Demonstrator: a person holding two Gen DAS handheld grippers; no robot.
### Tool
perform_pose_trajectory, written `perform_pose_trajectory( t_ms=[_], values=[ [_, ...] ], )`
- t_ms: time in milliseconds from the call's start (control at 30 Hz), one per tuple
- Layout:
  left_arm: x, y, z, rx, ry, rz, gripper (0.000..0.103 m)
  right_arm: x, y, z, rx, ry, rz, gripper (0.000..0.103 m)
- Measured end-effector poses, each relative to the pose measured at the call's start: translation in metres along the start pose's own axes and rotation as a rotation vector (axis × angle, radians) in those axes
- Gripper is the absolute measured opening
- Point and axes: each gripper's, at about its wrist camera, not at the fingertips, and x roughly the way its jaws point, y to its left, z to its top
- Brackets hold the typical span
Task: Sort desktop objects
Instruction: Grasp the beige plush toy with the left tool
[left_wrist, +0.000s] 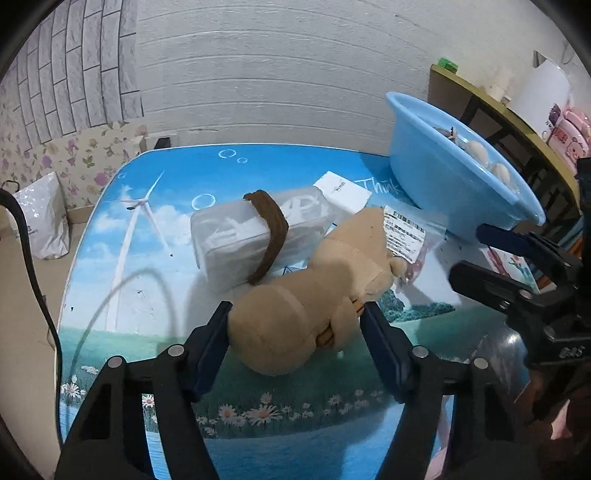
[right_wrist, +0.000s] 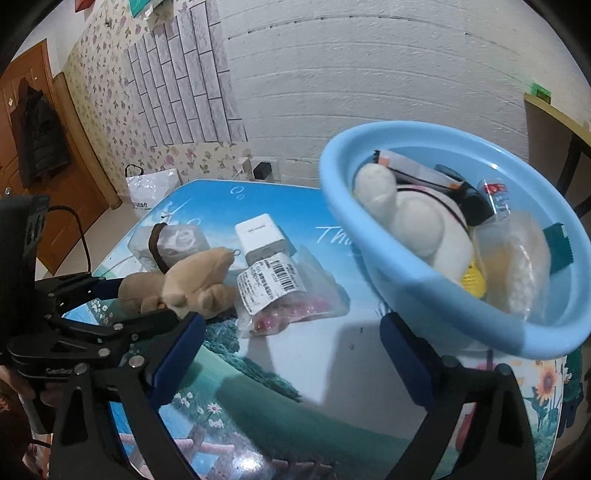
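Plush toy (left_wrist: 303, 295) pinched by left gripper (left_wrist: 295, 325) jaws; right gripper (right_wrist: 291, 343) jaws spread; tabletop (left_wrist: 373, 184) reads "Think".

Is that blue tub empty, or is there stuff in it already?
Not empty. The blue tub already holds a white plush toy, small packets and a yellow item.

The plush toy (left_wrist: 295, 325) is tan; the basin (right_wrist: 391, 266) is light blue; the table (left_wrist: 155, 229) bears a printed blue sky, windmill and daisies; the strap (left_wrist: 269, 236) is brown.
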Motion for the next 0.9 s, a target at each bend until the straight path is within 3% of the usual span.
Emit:
perform_pose_trajectory(
  t_ms=[267,567,633,800,900],
  values=[
    [-0.007,-0.005,-0.014,0.032,0.002,-0.061,0.068,0.005,-0.002,0.003,0.030,0.005,0.008,0.091],
    [-0.016,0.003,-0.021,0.016,-0.003,-0.045,0.068,0.023,0.008,0.013,0.013,0.017,-0.007,0.088],
    [-0.019,0.006,-0.023,0.010,-0.004,-0.038,0.068,0.030,0.009,0.016,0.013,0.033,-0.018,0.080],
    [-0.021,0.009,-0.026,0.000,-0.005,-0.023,0.068,0.036,0.006,0.018,0.008,0.061,-0.017,0.032],
    [-0.022,0.007,-0.026,0.004,-0.004,-0.015,0.068,0.027,0.002,0.012,0.005,0.059,0.009,0.018]
  ],
)
